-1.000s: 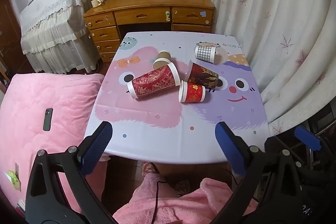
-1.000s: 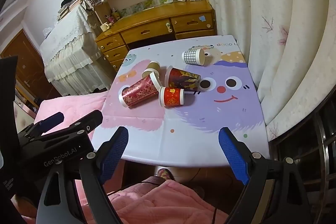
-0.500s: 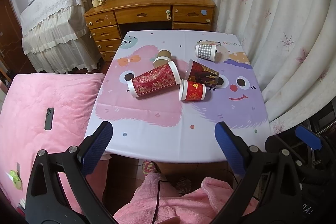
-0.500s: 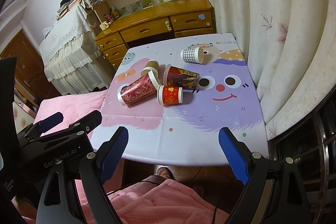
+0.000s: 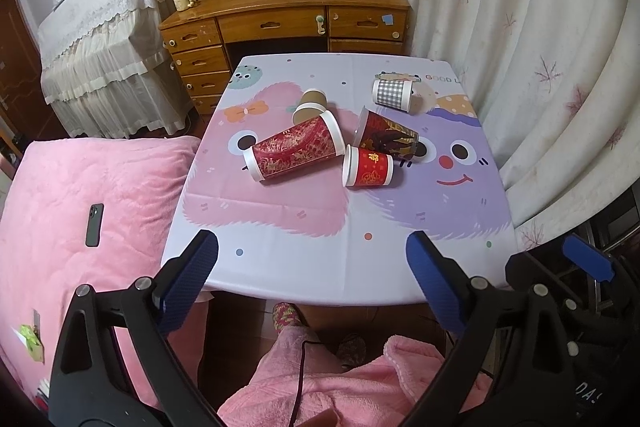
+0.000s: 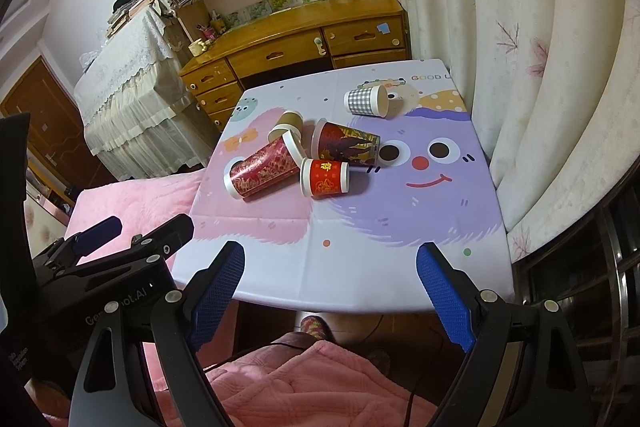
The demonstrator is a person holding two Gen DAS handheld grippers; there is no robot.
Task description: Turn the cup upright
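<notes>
Several paper cups lie on their sides on the cartoon tablecloth [image 5: 280, 239]: a tall red-gold cup [image 5: 294, 149] [image 6: 264, 167], a small red cup [image 5: 368, 167] [image 6: 325, 177], a dark patterned cup [image 5: 386, 137] [image 6: 347, 145], a checked cup [image 5: 394, 94] [image 6: 366, 101] and a brown cup [image 5: 310, 105] [image 6: 286, 125]. My left gripper [image 5: 312, 283] is open and empty, held before the table's near edge. My right gripper [image 6: 332, 291] is open and empty, also short of the near edge.
A pink bed [image 5: 88, 195] with a black phone [image 5: 94, 225] lies left of the table. White curtains [image 5: 540, 67] hang at the right. A wooden desk [image 5: 288, 15] stands behind the table. The left gripper's body [image 6: 100, 267] shows at the right wrist view's left.
Both grippers have drifted slightly; the cups sit a little lower and nearer in the views. No cup has moved on the table.
</notes>
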